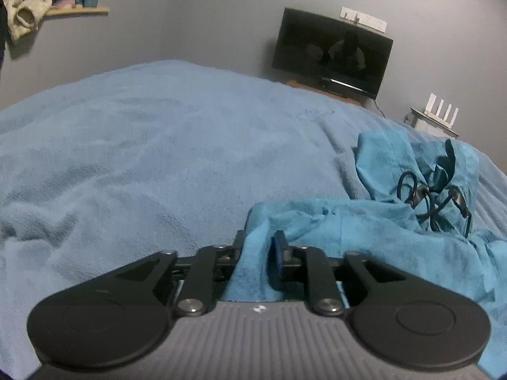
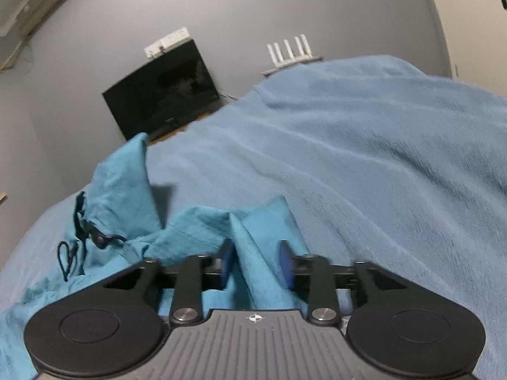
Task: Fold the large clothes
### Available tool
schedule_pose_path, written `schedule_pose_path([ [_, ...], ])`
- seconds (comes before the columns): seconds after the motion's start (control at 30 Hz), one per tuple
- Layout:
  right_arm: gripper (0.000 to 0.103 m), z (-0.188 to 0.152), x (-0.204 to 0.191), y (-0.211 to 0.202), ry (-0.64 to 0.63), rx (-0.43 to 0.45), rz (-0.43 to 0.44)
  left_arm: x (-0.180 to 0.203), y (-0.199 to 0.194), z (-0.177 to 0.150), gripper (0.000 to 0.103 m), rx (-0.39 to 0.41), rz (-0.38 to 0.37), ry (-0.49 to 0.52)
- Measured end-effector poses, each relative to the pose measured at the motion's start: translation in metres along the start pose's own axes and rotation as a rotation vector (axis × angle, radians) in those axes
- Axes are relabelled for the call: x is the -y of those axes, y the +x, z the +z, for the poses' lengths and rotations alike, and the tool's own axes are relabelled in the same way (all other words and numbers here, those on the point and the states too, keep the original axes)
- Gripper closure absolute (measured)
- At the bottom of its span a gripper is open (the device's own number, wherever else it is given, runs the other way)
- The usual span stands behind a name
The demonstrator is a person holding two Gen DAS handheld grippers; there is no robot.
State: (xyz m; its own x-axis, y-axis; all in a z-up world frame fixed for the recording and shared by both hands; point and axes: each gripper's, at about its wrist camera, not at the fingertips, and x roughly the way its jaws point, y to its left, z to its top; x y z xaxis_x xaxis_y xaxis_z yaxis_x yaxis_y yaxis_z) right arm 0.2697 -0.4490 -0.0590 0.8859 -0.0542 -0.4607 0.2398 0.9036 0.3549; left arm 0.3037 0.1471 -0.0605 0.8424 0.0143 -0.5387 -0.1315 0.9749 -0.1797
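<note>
A teal garment (image 1: 364, 221) with black drawstring cords (image 1: 427, 196) lies crumpled on the light blue blanket (image 1: 158, 142) of a bed. In the left wrist view it is at the lower right. My left gripper (image 1: 258, 245) stands open low over its near edge, and a fold of the teal cloth lies loose between the fingers. In the right wrist view the garment (image 2: 126, 190) spreads to the lower left, cords (image 2: 82, 237) at the left. My right gripper (image 2: 256, 256) is open, with a raised ridge of the cloth between its blue pads (image 2: 226, 255) and gaps on both sides.
The blanket (image 2: 380, 158) covers the whole bed, which ends near a grey wall. A dark television (image 1: 332, 53) and a white router (image 1: 440, 110) stand beyond the far edge. A shelf with bundled clothes (image 1: 28, 9) hangs at the upper left.
</note>
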Motion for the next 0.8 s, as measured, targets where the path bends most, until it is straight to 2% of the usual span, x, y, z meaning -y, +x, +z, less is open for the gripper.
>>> schedule_pose_path([
  [0.03,0.061,-0.001,0.001,-0.002,0.009,0.008,-0.001,0.002,-0.004,0.002,0.077,0.014,0.009,0.005],
  [0.07,0.051,-0.001,-0.001,-0.005,0.009,0.023,-0.010,0.004,-0.009,0.004,0.074,0.035,0.013,0.009],
  [0.13,0.041,0.000,-0.008,-0.012,-0.004,0.067,-0.037,0.008,-0.025,0.007,0.056,0.085,0.003,0.004],
  [0.27,0.031,-0.001,-0.029,-0.038,-0.073,0.154,-0.045,0.025,-0.060,0.007,0.038,0.159,-0.113,-0.002],
  [0.3,0.031,-0.002,-0.036,-0.044,-0.096,0.159,-0.027,0.033,-0.064,0.004,0.033,0.147,-0.152,0.022],
  [0.37,0.030,-0.007,-0.053,-0.051,-0.146,0.140,0.032,0.052,-0.065,-0.004,0.031,0.090,-0.205,0.095],
  [0.47,0.029,-0.017,-0.074,-0.055,-0.193,0.052,0.114,0.081,-0.058,-0.025,0.031,-0.018,-0.267,0.212],
  [0.53,0.028,-0.028,-0.087,-0.049,-0.220,-0.025,0.150,0.094,-0.047,-0.040,0.031,-0.103,-0.249,0.299],
  [0.6,0.028,-0.040,-0.095,-0.042,-0.268,-0.102,0.125,0.100,-0.036,-0.053,0.031,-0.170,-0.178,0.383],
  [0.67,0.028,-0.049,-0.092,-0.031,-0.313,-0.167,0.005,0.100,-0.033,-0.065,0.030,-0.172,-0.133,0.476],
  [0.8,0.029,-0.049,-0.069,-0.035,-0.251,-0.142,-0.082,0.101,-0.045,-0.078,0.029,-0.145,-0.083,0.523],
])
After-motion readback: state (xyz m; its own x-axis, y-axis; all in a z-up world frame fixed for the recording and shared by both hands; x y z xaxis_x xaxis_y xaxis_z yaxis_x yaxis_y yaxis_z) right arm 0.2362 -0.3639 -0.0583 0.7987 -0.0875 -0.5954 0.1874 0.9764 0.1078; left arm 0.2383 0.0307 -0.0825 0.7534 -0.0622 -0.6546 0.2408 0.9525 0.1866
